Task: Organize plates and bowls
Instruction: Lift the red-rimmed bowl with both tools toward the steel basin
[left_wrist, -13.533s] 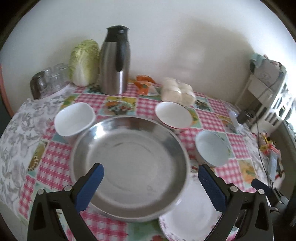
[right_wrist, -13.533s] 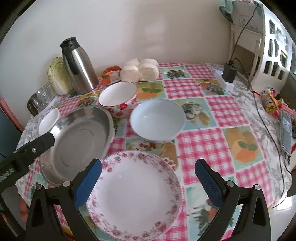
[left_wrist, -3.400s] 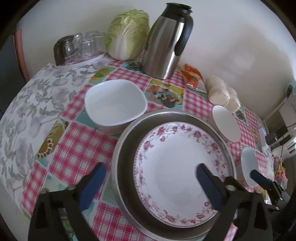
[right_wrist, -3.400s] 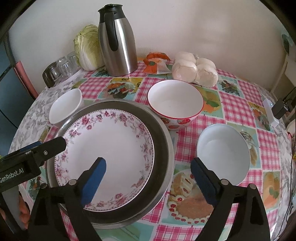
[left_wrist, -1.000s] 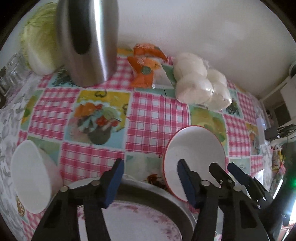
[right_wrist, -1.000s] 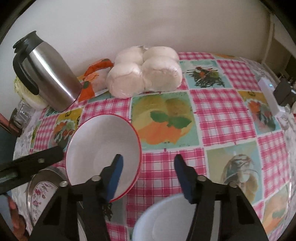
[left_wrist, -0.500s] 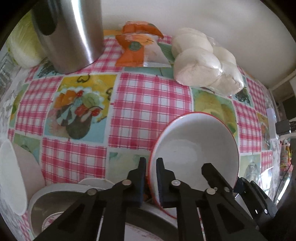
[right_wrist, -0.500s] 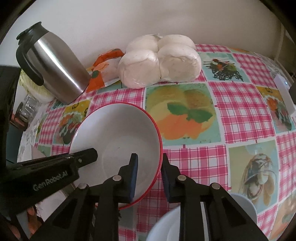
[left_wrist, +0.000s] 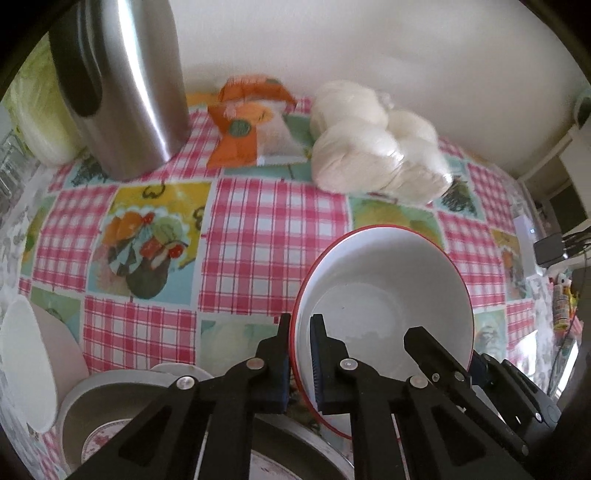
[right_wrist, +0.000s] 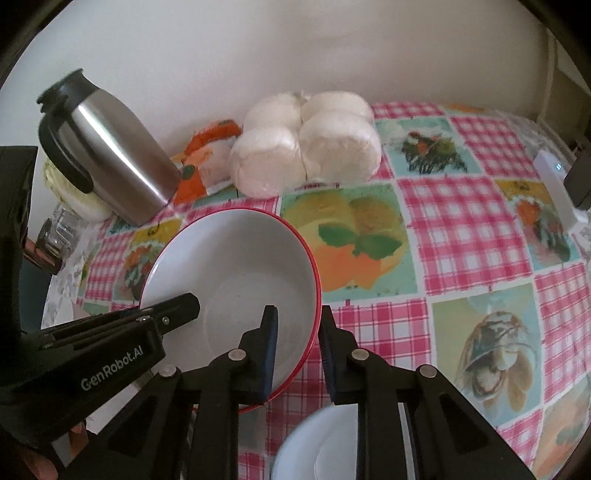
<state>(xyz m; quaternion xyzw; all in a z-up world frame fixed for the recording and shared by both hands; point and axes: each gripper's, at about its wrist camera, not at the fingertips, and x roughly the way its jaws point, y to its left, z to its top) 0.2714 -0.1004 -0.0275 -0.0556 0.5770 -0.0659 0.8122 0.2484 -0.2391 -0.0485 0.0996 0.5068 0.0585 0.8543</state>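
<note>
The left hand-held gripper (left_wrist: 300, 354) is clenched on the near-left rim of the red-rimmed bowl (left_wrist: 384, 295), one finger outside the wall and the blue-padded one inside, with the rim pinched between them. The right hand-held gripper (right_wrist: 297, 350) grips the opposite side of the same bowl; its jaws have just been closing and now straddle the rim, one pad inside the white basin and one outside against the wall. The bowl thus sits between the two tools, over the checked cloth of the bench (right_wrist: 461, 221). Just below the left gripper lies the steel pan (left_wrist: 122, 398) with the floral plate (left_wrist: 103, 439) in it, and a white bowl (left_wrist: 26, 369) stands at the far left. A pale bowl (right_wrist: 317, 443) lies under the right gripper. Farther back stand the steel thermos (left_wrist: 122, 81), an orange packet (left_wrist: 251, 122) and a bag of white buns (left_wrist: 373, 147), with cabbage (left_wrist: 33, 110) behind the thermos.
</note>
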